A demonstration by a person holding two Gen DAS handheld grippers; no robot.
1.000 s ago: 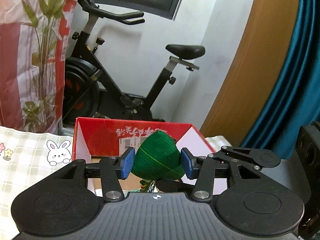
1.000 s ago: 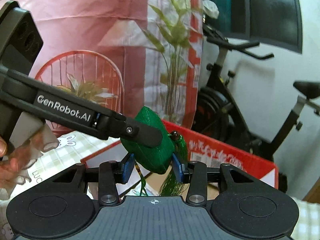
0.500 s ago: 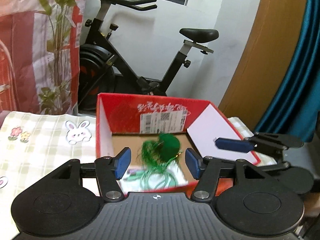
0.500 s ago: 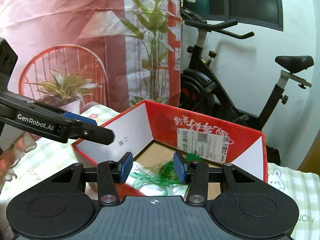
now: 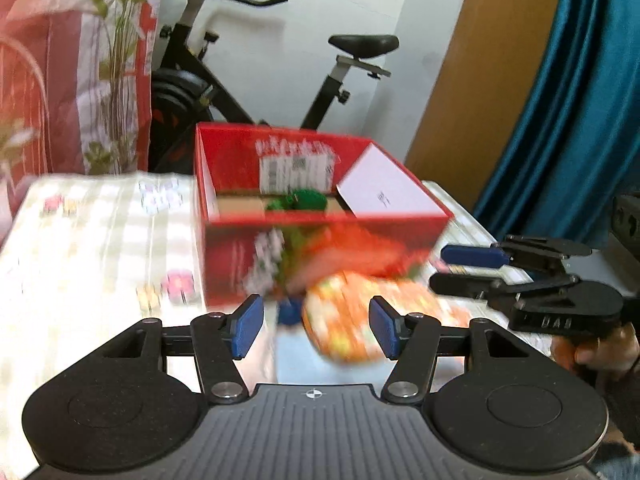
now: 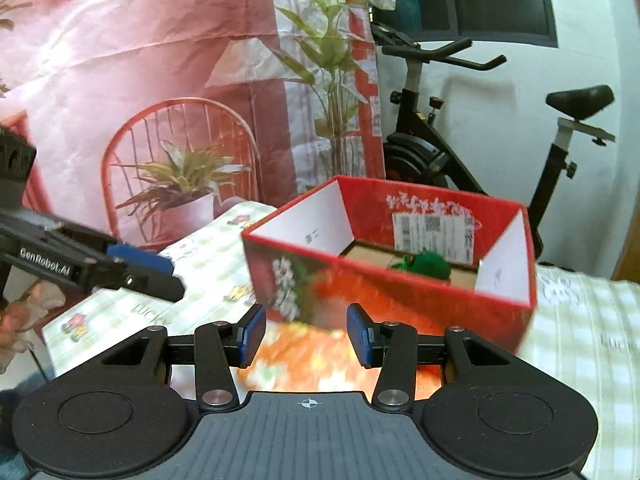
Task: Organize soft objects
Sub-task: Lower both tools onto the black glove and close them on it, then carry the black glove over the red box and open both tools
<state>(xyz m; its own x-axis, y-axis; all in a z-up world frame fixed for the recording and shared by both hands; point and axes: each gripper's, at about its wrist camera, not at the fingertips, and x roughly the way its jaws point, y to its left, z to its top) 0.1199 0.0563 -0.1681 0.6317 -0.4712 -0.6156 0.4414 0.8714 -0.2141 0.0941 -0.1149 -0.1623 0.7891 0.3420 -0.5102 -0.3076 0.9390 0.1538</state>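
A green tasselled soft toy (image 5: 302,200) lies inside the red cardboard box (image 5: 320,248); it also shows in the right wrist view (image 6: 428,265) in the box (image 6: 384,288). A blurred orange patterned soft object (image 5: 352,324) lies on the table in front of the box, between my left gripper's open jaws and apart from them. My left gripper (image 5: 316,326) is open and empty. My right gripper (image 6: 306,336) is open and empty just above the orange object (image 6: 316,356). Each gripper shows in the other's view (image 5: 472,256) (image 6: 140,260).
A checked tablecloth with cartoon prints (image 5: 100,248) covers the table. An exercise bike (image 5: 248,80) stands behind the box. A red printed backdrop (image 6: 140,100) hangs at the left. A wooden panel and teal curtain (image 5: 580,100) are at the right.
Both grippers let go of the green toy, which dropped into the box. Both have pulled back and down toward the orange object in front of the box.
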